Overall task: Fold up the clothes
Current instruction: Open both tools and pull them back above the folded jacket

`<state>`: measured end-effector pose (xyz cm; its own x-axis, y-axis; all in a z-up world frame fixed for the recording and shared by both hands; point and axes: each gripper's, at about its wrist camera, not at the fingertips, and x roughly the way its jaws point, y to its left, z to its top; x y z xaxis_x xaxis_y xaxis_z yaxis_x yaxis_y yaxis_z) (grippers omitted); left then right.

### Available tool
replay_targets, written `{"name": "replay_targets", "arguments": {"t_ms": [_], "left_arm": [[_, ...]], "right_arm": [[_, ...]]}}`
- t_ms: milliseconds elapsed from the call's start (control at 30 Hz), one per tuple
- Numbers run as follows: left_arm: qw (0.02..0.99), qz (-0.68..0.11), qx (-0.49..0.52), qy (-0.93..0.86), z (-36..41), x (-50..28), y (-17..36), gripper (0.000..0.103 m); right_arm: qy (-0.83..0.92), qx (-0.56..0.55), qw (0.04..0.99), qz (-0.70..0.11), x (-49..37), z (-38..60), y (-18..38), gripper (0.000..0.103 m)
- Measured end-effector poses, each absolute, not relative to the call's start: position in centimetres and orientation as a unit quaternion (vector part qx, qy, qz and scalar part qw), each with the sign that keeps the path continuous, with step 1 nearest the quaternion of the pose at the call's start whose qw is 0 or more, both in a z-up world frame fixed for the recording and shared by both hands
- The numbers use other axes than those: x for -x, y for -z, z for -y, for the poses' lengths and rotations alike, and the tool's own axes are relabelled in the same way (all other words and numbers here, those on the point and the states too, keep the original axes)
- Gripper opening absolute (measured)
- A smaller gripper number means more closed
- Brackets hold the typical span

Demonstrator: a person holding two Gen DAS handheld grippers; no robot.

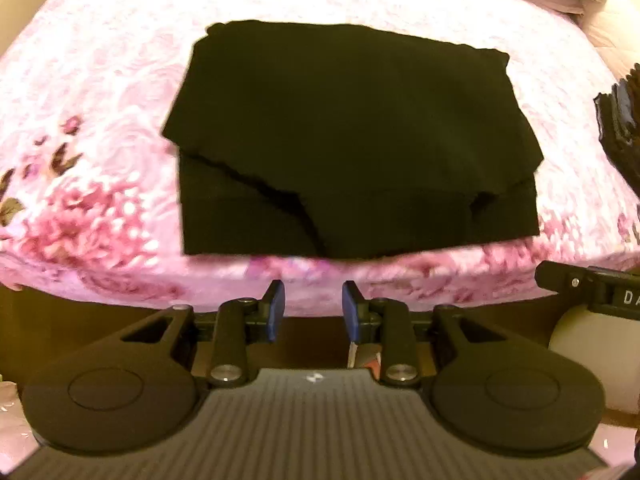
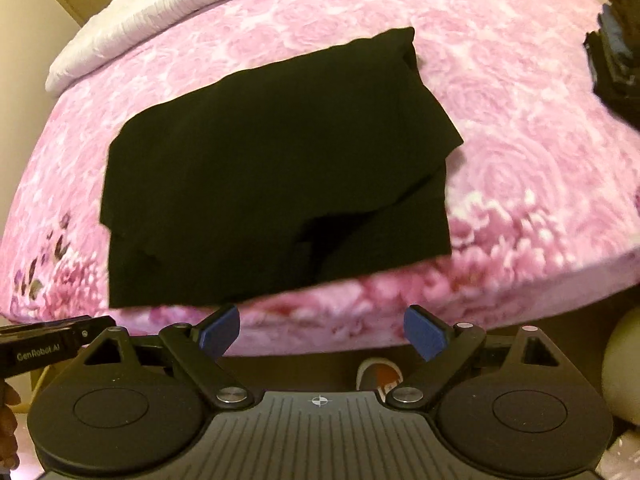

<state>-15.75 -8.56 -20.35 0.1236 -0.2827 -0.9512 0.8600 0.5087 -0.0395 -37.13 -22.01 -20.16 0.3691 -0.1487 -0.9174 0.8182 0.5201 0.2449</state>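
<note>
Both tongs apart, left tongs, right tongs, folded black garment, pillow only right view.

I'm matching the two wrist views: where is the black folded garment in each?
Left wrist: garment lies centre frame on the bedspread, beyond the open fingers.
Right wrist: garment sits left of centre, skewed.
Shared landmark: the dark stack at the right edge.

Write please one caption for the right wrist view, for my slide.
Open right gripper held before a folded black garment lying on the pink floral bed.
</note>
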Motion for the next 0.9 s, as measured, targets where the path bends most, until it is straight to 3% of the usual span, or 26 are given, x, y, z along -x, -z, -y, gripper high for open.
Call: {"name": "replay_targets", "arguments": {"t_ms": [433, 900], "left_arm": [[0.712, -0.488, -0.271, 0.426, 2.6, 17.2, 14.9, 0.028], [0.707, -0.490, -0.278, 0.428, 4.3, 17.9, 14.2, 0.029]], "right_arm": [[0.309, -0.348, 0.764, -0.448, 36.1, 15.7, 15.4, 0.092], [0.306, -0.360, 0.766, -0.436, 36.9, 17.0, 14.6, 0.092]]}}
